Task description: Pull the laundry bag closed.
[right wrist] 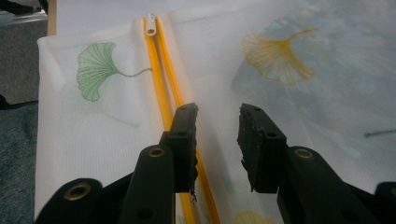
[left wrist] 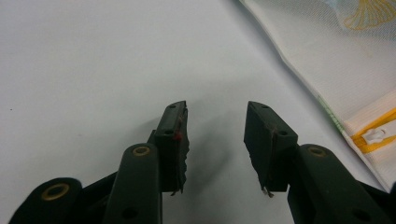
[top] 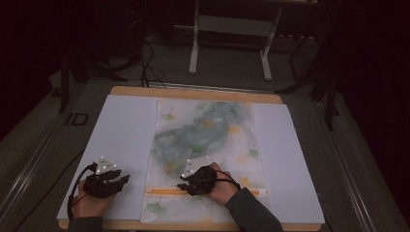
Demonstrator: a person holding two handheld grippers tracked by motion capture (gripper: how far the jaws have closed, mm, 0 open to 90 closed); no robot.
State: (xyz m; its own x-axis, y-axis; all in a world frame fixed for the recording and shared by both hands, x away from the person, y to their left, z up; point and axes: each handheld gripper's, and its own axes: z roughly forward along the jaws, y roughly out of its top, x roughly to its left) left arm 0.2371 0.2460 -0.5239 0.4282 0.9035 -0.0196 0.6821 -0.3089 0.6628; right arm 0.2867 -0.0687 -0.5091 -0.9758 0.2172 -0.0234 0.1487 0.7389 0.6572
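Observation:
A white mesh zip bag (top: 208, 145) printed with green and yellow ginkgo leaves lies flat on the table, with something blue-green inside it. Its yellow zipper (top: 164, 192) runs across the near end. My right gripper (top: 183, 182) is low over that end, and in the right gripper view the right gripper (right wrist: 217, 135) is open. The zipper (right wrist: 163, 93) passes just under its left jaw, with the white zipper pull (right wrist: 150, 25) farther ahead. My left gripper (top: 123, 180) rests left of the bag. The left gripper (left wrist: 217, 135) is open over the bare sheet, and the bag's edge (left wrist: 327, 56) lies to its right.
A white sheet (top: 121, 135) covers the wooden table (top: 193, 93), whose front edge runs just below both hands. Beyond the table the floor is dark, with cables (top: 145, 63) and a white metal stand (top: 232, 29).

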